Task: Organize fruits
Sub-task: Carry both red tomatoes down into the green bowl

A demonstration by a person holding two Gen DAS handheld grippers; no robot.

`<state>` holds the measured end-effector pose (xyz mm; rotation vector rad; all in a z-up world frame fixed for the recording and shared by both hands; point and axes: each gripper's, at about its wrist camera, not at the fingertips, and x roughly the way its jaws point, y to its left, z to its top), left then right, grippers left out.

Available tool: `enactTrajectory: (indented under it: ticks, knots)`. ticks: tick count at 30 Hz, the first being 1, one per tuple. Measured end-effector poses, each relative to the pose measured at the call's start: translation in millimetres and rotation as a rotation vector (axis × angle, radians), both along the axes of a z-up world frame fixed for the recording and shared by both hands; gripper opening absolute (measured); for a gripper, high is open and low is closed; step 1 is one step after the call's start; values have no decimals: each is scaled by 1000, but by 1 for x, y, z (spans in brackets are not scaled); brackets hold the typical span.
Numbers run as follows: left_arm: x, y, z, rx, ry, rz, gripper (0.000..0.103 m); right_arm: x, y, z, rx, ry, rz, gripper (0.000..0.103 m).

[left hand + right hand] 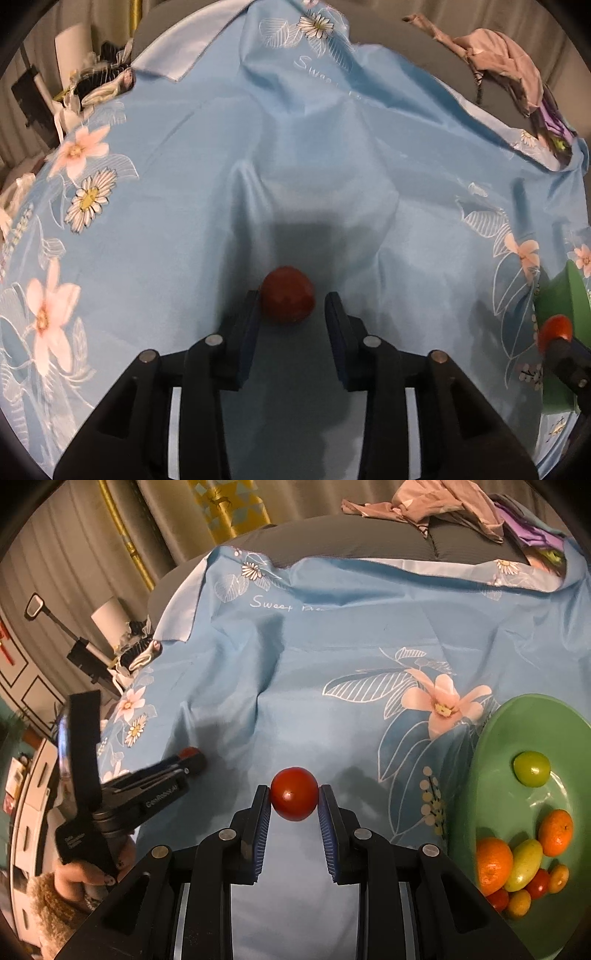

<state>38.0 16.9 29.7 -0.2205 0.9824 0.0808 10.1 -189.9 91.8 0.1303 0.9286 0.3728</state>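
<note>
- A home bedroom, by every sign: the landmark is a bed point(332, 535) with a grey mattress, and a light blue flowered sheet point(314, 657) is spread over it.
- Crumpled clothes point(436, 502) lie on the bed's far side, beyond the sheet.
- Grey pleated curtains point(74, 554) and a yellow patterned curtain point(232, 506) hang behind the bed.
- Left of the bed stand a white cylinder point(109, 618) and some clutter.
- A green plate point(491, 775) of fruit rests on the sheet.
</note>
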Motion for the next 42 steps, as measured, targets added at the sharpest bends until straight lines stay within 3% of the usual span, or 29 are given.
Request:
enactTrajectory:
  ticks: [9, 20, 29, 32, 42]
  knots:
    - [-1, -2, 0, -5, 5, 20, 28, -1, -7, 3, 7, -9, -15, 28]
    - [-38, -40, 58, 20, -170, -76, 28, -20, -43, 18, 37, -65, -110, 28]
    - [-75, -99, 101, -13, -295, -230, 28, -31, -89, 46, 68, -148, -205, 28]
    - [-81, -128, 108, 12, -325, -282, 28, -33, -102, 49, 45, -164, -238, 28]
    - [-77, -213, 111, 41, -329, -427, 28, -35, -162, 48, 5, -151, -400, 28]
